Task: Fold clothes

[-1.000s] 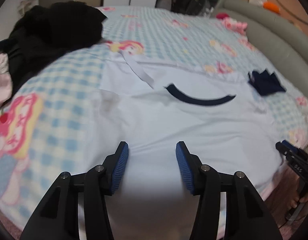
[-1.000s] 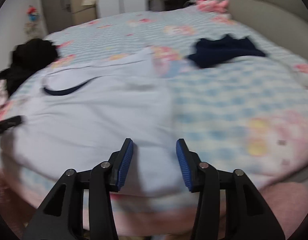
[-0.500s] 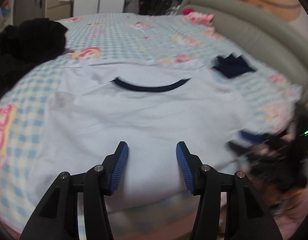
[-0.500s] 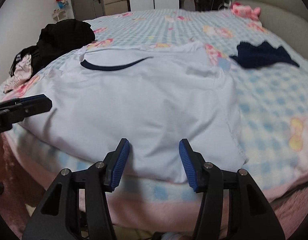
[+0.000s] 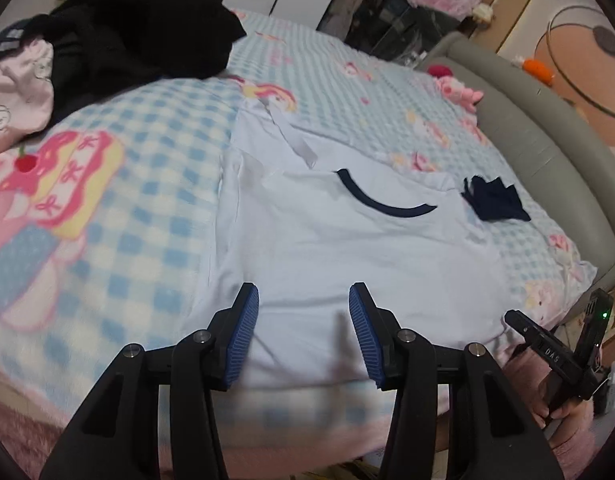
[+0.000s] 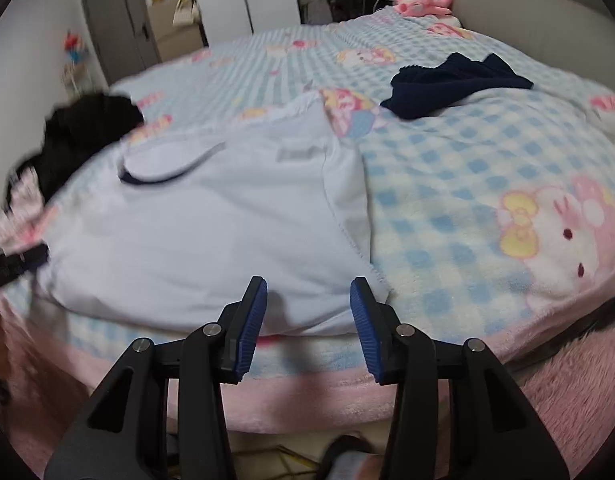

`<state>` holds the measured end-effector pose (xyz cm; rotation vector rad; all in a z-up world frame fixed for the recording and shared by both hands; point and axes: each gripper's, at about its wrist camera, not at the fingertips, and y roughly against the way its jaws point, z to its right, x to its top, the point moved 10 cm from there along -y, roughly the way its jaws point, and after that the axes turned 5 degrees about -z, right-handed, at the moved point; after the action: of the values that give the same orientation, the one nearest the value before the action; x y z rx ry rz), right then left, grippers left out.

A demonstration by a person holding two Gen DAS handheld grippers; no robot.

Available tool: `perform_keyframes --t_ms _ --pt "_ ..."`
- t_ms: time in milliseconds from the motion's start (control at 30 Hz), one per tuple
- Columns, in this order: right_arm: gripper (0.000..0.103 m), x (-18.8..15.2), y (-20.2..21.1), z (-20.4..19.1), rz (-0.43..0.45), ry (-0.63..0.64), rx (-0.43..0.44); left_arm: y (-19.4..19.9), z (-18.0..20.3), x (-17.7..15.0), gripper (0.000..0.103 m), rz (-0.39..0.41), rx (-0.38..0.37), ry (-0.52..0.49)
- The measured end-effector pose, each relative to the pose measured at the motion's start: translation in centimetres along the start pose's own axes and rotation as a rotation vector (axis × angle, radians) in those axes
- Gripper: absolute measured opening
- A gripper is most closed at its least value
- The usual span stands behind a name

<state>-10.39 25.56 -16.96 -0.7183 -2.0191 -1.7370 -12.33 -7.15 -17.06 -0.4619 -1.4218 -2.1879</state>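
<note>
A white T-shirt (image 5: 347, 248) with a navy collar (image 5: 383, 204) lies flat on the checked blanket, hem toward me. My left gripper (image 5: 303, 320) hovers over the hem's left part, its jaws closing a little with no cloth pinched. My right gripper (image 6: 309, 312) hangs over the shirt's (image 6: 211, 232) lower right corner, jaws also closing, pads touching nothing. In the left wrist view the right gripper (image 5: 519, 322) shows at the bed's edge, held by a hand. The left gripper (image 6: 15, 264) pokes in at the left of the right wrist view.
A small navy garment (image 5: 495, 200) (image 6: 451, 84) lies right of the shirt. A black clothes pile (image 5: 139, 28) (image 6: 83, 132) and a pink garment (image 5: 15, 92) sit at the far left. A grey padded headboard (image 5: 547, 148) bounds the right side; a pink plush (image 6: 423, 2) rests there.
Half a second ago both grippers faced the shirt's middle. Now the left one has swung back over the left hem and the right one over the right corner. The shirt has stayed flat.
</note>
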Motion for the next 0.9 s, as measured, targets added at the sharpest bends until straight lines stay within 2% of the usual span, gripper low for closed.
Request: perform_keyframes --t_ms 167,200,233,300,400,500,567,633,700,767,867,900 --pt "0.047 0.1 1.7 -0.8 0.032 -0.035 0.097 0.2 2.6 -2.6 0.05 -0.056 -0.105 0.029" --pt "0.048 -0.1 1.7 -1.0 0.022 -0.035 0.113 -0.1 2.8 -3.3 0.05 -0.076 -0.101 0.03" --pt "0.048 -0.6 1.5 -1.2 0.002 -0.031 0.109 -0.5 2.5 -3.7 0.05 -0.09 -0.068 0.024" --pt "0.05 -1.4 0.6 -0.6 -0.043 -0.032 0.042 -1.2 1.3 -4.1 0.05 -0.106 0.01 0.019" --pt "0.05 -2.1 -0.8 2.5 -0.106 -0.116 -0.041 -0.5 -0.7 -4.1 0.05 -0.094 -0.011 0.122" --pt "0.05 -1.8 0.0 3.8 -0.08 -0.221 0.057 0.2 -2.4 -4.2 0.05 -0.082 -0.051 0.223" --pt "0.055 -1.6 0.5 2.7 -0.071 -0.221 0.173 0.2 -2.7 -4.5 0.05 -0.086 -0.082 0.254" --pt "0.055 -2.0 0.3 0.5 -0.11 -0.229 0.34 0.1 -3.0 -4.7 0.05 -0.09 -0.113 0.285" --pt "0.055 -2.7 -0.2 -1.1 -0.153 -0.207 0.386 0.0 -2.9 -4.7 0.049 -0.085 -0.135 0.301" --pt "0.055 -3.0 -0.6 -1.9 -0.161 -0.158 0.338 0.2 -3.4 -4.3 0.048 -0.053 -0.14 0.33" --pt "0.054 -2.3 -0.8 -1.0 -0.128 -0.183 0.28 1.0 -5.6 -3.9 0.047 0.002 -0.068 0.387" --pt "0.054 -2.2 -0.9 0.0 -0.117 -0.2 0.223 1.1 -6.3 -3.9 0.047 0.009 -0.047 0.412"
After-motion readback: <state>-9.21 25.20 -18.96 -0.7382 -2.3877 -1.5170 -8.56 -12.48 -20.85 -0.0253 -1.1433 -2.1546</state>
